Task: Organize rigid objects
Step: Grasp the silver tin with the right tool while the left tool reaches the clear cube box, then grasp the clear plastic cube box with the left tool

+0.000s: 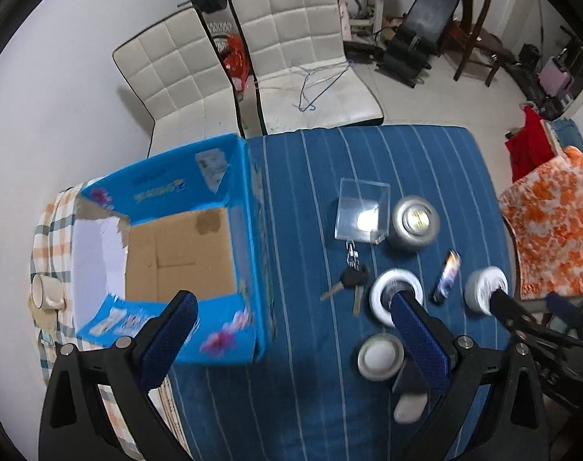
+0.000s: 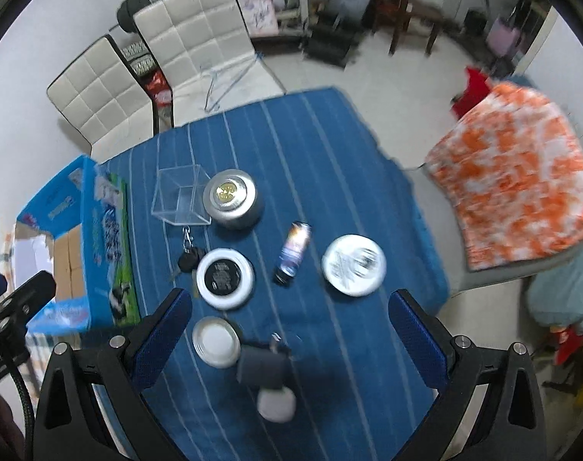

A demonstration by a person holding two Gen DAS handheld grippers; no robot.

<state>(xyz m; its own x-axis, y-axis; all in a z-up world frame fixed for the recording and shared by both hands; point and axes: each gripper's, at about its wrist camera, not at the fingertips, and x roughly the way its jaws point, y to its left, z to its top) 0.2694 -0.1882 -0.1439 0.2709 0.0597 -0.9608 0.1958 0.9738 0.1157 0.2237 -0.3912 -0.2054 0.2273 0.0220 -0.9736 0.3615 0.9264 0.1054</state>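
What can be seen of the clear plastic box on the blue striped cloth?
The clear plastic box is a small, open-topped cube with transparent, rigid-looking walls, and looks empty. It stands upright on the blue striped cloth, close beside the silver round tin on its right; whether they touch is unclear. The key bunch lies just in front, its chain reaching the box's near edge. Neither gripper holds it.

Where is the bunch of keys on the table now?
In both views the keys lie on the blue cloth, just in front of the clear plastic box, left of the black-topped white jar.
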